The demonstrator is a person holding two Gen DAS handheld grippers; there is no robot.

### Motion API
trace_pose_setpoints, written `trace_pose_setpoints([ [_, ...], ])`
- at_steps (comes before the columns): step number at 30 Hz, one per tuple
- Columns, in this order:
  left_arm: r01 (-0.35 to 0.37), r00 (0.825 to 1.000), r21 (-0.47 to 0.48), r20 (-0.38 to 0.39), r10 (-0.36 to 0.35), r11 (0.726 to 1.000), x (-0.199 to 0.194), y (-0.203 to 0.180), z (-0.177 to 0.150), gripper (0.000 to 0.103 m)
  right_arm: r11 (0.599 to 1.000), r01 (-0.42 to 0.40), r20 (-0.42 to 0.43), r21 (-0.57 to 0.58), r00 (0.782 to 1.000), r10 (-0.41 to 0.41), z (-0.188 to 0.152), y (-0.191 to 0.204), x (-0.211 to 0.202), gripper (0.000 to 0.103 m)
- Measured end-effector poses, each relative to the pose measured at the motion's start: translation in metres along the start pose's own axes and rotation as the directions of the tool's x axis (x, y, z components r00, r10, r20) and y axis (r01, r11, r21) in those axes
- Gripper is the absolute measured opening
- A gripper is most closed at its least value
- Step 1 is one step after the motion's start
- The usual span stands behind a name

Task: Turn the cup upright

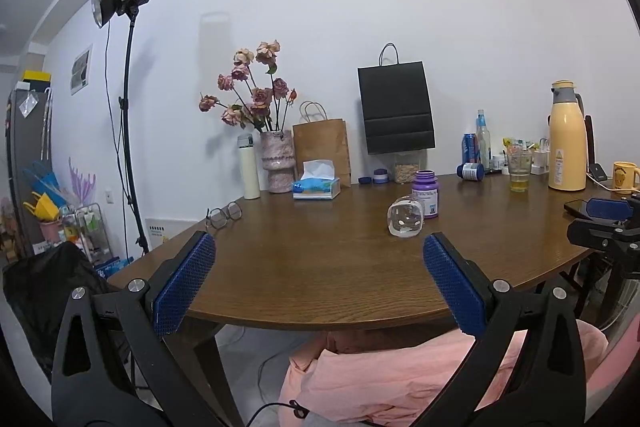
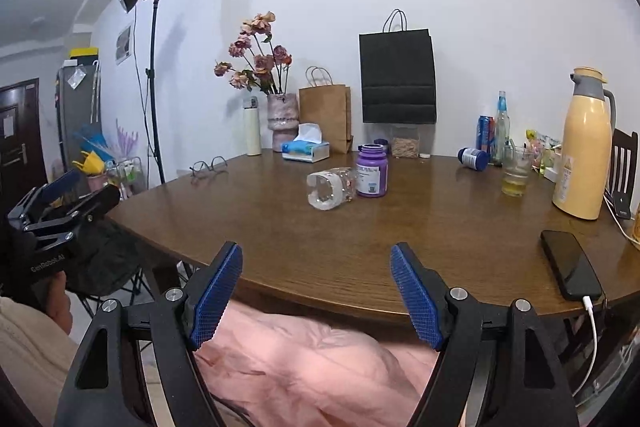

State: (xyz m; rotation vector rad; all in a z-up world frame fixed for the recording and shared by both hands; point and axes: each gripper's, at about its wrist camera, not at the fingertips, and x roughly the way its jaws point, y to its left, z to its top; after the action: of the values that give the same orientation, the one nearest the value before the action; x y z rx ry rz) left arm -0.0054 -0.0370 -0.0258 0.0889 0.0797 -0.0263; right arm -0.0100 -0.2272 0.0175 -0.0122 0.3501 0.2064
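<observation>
Both wrist views low at the near table (image 1: 320,291) edge, facing the back wall, sharing the tabletop

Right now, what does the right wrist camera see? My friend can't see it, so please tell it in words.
A clear cup lies on its side on a brown table, beside an upright purple bottle. The right gripper is open near the table's edge, holding nothing.

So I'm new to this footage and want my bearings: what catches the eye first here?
A clear cup lies on its side mid-table, close beside a purple bottle. Behind stand dried roses in a vase and a black paper bag at the wall. Both grippers, left and right, wait open at the near edge.
</observation>
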Motion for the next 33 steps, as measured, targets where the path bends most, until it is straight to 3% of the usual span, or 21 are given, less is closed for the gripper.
trace_pose_setpoints([
  [33,-0.008,1.000,0.002,0.014,0.008,1.000,-0.0049,0.0024,-0.0001,0.103,0.999,-0.024,0.001,-0.029,1.000,0.024,0.0004,0.0035,0.0036,0.081],
])
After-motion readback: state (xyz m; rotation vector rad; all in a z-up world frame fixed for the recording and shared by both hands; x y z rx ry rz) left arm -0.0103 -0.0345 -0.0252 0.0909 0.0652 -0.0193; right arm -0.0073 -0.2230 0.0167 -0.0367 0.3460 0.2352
